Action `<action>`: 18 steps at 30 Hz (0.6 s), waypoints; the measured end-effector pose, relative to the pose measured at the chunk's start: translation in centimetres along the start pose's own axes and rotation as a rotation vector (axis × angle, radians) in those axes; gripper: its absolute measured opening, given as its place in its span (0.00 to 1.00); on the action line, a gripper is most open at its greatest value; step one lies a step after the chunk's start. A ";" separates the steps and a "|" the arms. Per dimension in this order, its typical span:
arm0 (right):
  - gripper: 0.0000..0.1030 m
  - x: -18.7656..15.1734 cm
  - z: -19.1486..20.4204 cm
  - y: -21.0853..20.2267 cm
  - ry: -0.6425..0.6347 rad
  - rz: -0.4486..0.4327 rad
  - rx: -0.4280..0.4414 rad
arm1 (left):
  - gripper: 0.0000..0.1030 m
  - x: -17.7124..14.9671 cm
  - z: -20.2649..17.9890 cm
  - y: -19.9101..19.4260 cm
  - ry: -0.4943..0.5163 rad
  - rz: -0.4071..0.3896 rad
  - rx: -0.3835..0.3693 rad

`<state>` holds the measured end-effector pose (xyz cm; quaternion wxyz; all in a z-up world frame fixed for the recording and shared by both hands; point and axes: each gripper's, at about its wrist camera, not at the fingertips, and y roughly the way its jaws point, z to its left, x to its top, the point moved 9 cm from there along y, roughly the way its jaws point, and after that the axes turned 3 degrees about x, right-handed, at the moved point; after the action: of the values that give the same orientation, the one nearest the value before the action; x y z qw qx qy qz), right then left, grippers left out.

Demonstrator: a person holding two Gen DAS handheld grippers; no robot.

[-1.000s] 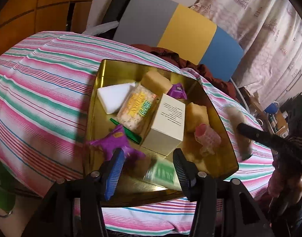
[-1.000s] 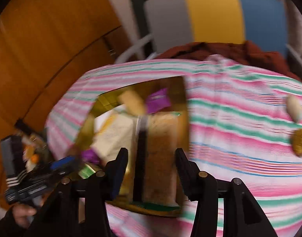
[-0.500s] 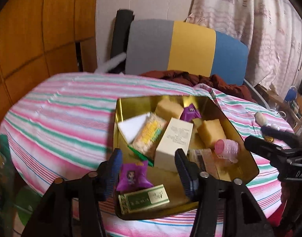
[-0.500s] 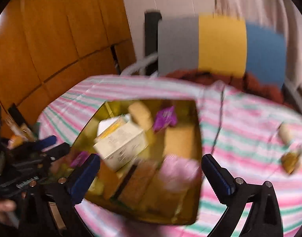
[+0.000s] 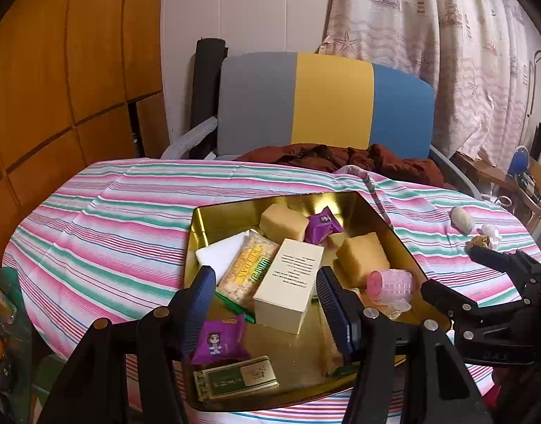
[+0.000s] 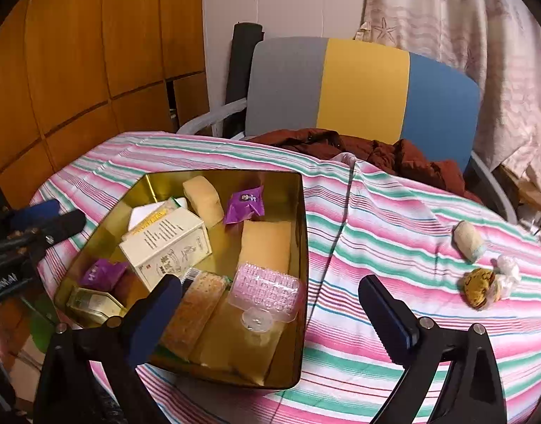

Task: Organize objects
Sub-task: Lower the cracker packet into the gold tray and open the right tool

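Both grippers hang over the near edge of the gold tray (image 5: 387,219) with nothing in them. The left gripper (image 5: 265,309) has its jaws spread, and the right gripper (image 6: 270,312) is spread even wider.

Right under the left one sit a purple packet (image 5: 219,341) and a green tin (image 5: 236,376). Just ahead, between its fingers, is a cream box (image 5: 289,284), with a snack bag (image 5: 247,270) on its left. Close under the right gripper, by its left finger, lie a cracker pack (image 6: 196,309) and a pink roller (image 6: 266,288). Further in are a sponge (image 6: 265,243), a second purple packet (image 6: 243,203) and another sponge (image 6: 203,196) near the far wall.

What looks left to tidy is off to the right gripper's right, out on the striped cloth (image 6: 394,219): a brownish lump (image 6: 477,288) touching a white crumpled bit (image 6: 507,272), and a pale roll (image 6: 468,240) just beyond. All three look light, probably soft or crinkly, so easy to squash or let slip. Best guess is to pinch the lump across its middle, gently, and take the roll across its short width so it doesn't spin out.
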<state>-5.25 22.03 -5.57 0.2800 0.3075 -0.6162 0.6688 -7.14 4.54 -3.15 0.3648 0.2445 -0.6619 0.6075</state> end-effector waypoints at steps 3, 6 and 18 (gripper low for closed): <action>1.00 -0.4 0.0 0.1 0.017 0.021 0.043 | 0.58 -0.1 -0.1 0.2 0.002 0.007 0.011; 1.00 -0.9 0.1 0.3 0.003 0.037 0.045 | 0.58 -0.2 -0.3 0.4 0.015 0.012 0.028; 1.00 -1.2 -2.5 0.6 0.011 0.066 -0.001 | 0.59 -2.1 -2.8 1.1 0.071 0.066 -0.029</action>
<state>-5.06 24.49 -6.96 0.2614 0.2831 -0.6246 0.6792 -6.20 7.25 -5.48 0.3714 0.1953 -0.6651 0.6177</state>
